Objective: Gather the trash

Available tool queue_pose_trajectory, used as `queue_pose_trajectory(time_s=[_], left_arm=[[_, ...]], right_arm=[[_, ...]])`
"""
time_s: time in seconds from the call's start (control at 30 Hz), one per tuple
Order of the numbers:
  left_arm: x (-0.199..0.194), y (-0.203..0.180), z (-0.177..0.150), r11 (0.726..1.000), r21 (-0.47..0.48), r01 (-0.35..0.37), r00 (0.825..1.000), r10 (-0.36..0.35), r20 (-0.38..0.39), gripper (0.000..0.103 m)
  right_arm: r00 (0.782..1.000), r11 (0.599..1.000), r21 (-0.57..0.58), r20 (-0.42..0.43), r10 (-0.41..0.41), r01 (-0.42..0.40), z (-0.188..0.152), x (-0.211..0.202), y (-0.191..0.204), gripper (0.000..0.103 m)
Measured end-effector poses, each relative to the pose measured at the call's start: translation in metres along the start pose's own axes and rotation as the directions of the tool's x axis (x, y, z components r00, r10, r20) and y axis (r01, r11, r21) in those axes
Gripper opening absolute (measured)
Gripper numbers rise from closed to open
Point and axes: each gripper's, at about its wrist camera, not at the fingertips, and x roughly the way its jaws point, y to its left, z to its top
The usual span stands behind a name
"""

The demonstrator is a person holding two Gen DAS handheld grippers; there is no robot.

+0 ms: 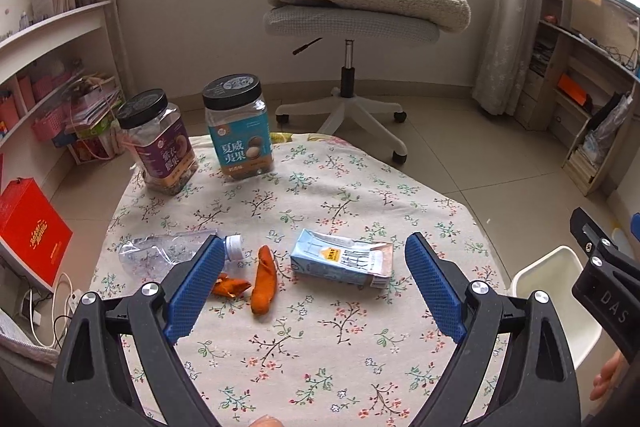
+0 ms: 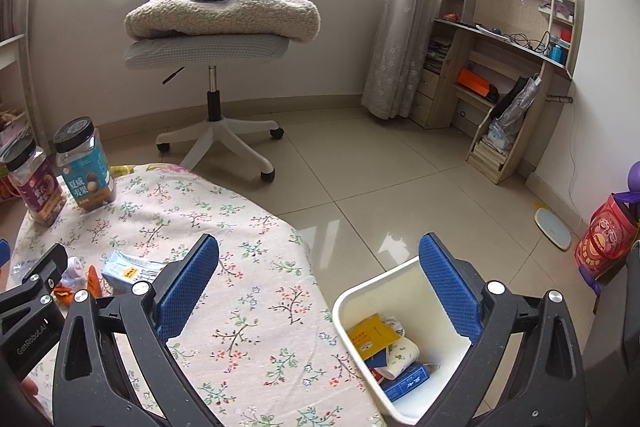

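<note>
On the floral tablecloth [image 1: 304,355] lie a crushed blue milk carton [image 1: 340,264], orange peel pieces [image 1: 264,281] and a crumpled clear plastic bottle [image 1: 160,253]. My left gripper [image 1: 314,287] is open and empty, held just above and in front of them. My right gripper [image 2: 320,291] is open and empty, above the table's right edge and the white trash bin [image 2: 360,297], which holds several boxes and wrappers. The carton [image 2: 128,269] and peel [image 2: 93,279] also show at the left of the right wrist view. The bin [image 1: 556,271] stands right of the table.
Two black-lidded snack jars, purple [image 1: 158,143] and blue [image 1: 240,131], stand at the table's far left. An office chair [image 1: 348,27] with a blanket and plush monkey is behind. Shelves [image 1: 52,75] stand left, a desk unit [image 2: 504,67] right. A red box [image 1: 30,231] is on the floor.
</note>
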Motion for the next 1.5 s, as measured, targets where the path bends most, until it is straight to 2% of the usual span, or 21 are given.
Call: queue_pose_trajectory(time_s=[0.1, 0.2, 0.3, 0.4, 0.5, 0.67, 0.73, 0.8, 0.87, 0.93, 1.0, 1.07, 1.13, 1.2, 1.27, 1.37, 1.43, 1.5], left_arm=[[0.019, 0.027, -0.001, 0.997, -0.066, -0.031, 0.998, 0.027, -0.061, 0.089], [0.044, 0.062, -0.004, 0.982, -0.174, -0.066, 0.988, 0.040, -0.149, 0.089], [0.068, 0.099, -0.009, 0.950, -0.289, -0.117, 0.972, 0.051, -0.229, 0.089], [0.089, 0.133, -0.011, 0.909, -0.375, -0.181, 0.958, 0.077, -0.277, 0.089], [0.111, 0.166, -0.016, 0.846, -0.491, -0.210, 0.944, 0.044, -0.328, 0.089], [0.151, 0.209, -0.031, 0.710, -0.674, -0.204, 0.922, -0.091, -0.375, 0.089], [0.166, 0.219, -0.037, 0.667, -0.719, -0.193, 0.913, -0.146, -0.380, 0.089], [0.177, 0.226, -0.041, 0.619, -0.769, -0.158, 0.912, -0.207, -0.355, 0.089], [0.187, 0.230, -0.041, 0.592, -0.793, -0.147, 0.901, -0.251, -0.355, 0.088], [0.188, 0.230, -0.038, 0.602, -0.787, -0.133, 0.902, -0.255, -0.348, 0.083], [0.188, 0.228, -0.033, 0.622, -0.778, -0.084, 0.901, -0.286, -0.326, 0.066], [0.183, 0.224, -0.028, 0.649, -0.758, -0.063, 0.901, -0.289, -0.322, 0.058], [0.174, 0.220, -0.019, 0.699, -0.713, -0.059, 0.910, -0.257, -0.326, 0.056], [0.158, 0.215, -0.007, 0.752, -0.658, -0.046, 0.926, -0.214, -0.310, 0.056], [0.139, 0.210, 0.006, 0.801, -0.599, -0.026, 0.944, -0.178, -0.279, 0.056], [0.102, 0.199, 0.023, 0.879, -0.475, -0.031, 0.972, -0.084, -0.220, 0.056], [0.074, 0.191, 0.029, 0.919, -0.391, -0.054, 0.987, -0.011, -0.163, 0.056], [0.047, 0.186, 0.028, 0.938, -0.337, -0.075, 0.993, 0.038, -0.115, 0.056]], right_arm=[[1.000, 1.000, -0.018, -0.017, 0.022, -0.023, -0.001, 0.003, 0.019, 0.096], [0.999, 0.998, -0.043, -0.025, 0.044, -0.045, 0.000, 0.005, 0.041, 0.096], [0.997, 0.996, -0.063, -0.039, 0.066, -0.068, 0.000, 0.009, 0.060, 0.096], [0.994, 0.993, -0.072, -0.063, 0.091, -0.095, 0.000, 0.015, 0.077, 0.096], [0.989, 0.989, -0.080, -0.095, 0.115, -0.123, -0.002, 0.023, 0.093, 0.096], [0.975, 0.983, -0.086, -0.164, 0.147, -0.163, -0.008, 0.041, 0.114, 0.096], [0.968, 0.980, -0.086, -0.197, 0.157, -0.177, -0.011, 0.049, 0.121, 0.096], [0.959, 0.978, -0.082, -0.227, 0.170, -0.193, -0.014, 0.056, 0.127, 0.096], [0.950, 0.976, -0.074, -0.255, 0.182, -0.207, -0.016, 0.062, 0.132, 0.096], [0.939, 0.973, -0.061, -0.282, 0.196, -0.221, -0.018, 0.067, 0.137, 0.096], [0.928, 0.971, -0.051, -0.308, 0.208, -0.234, -0.021, 0.072, 0.141, 0.096], [0.917, 0.967, -0.049, -0.331, 0.221, -0.250, -0.025, 0.075, 0.147, 0.096], [0.907, 0.962, -0.055, -0.352, 0.232, -0.267, -0.028, 0.077, 0.155, 0.096], [0.897, 0.956, -0.066, -0.370, 0.243, -0.286, -0.032, 0.078, 0.164, 0.096], [0.883, 0.947, -0.071, -0.388, 0.263, -0.313, -0.037, 0.078, 0.174, 0.096], [0.855, 0.933, -0.057, -0.424, 0.300, -0.356, -0.045, 0.082, 0.190, 0.096], [0.828, 0.925, -0.029, -0.455, 0.326, -0.380, -0.051, 0.089, 0.199, 0.093], [0.781, 0.909, 0.020, -0.504, 0.369, -0.417, -0.060, 0.097, 0.210, 0.087]])
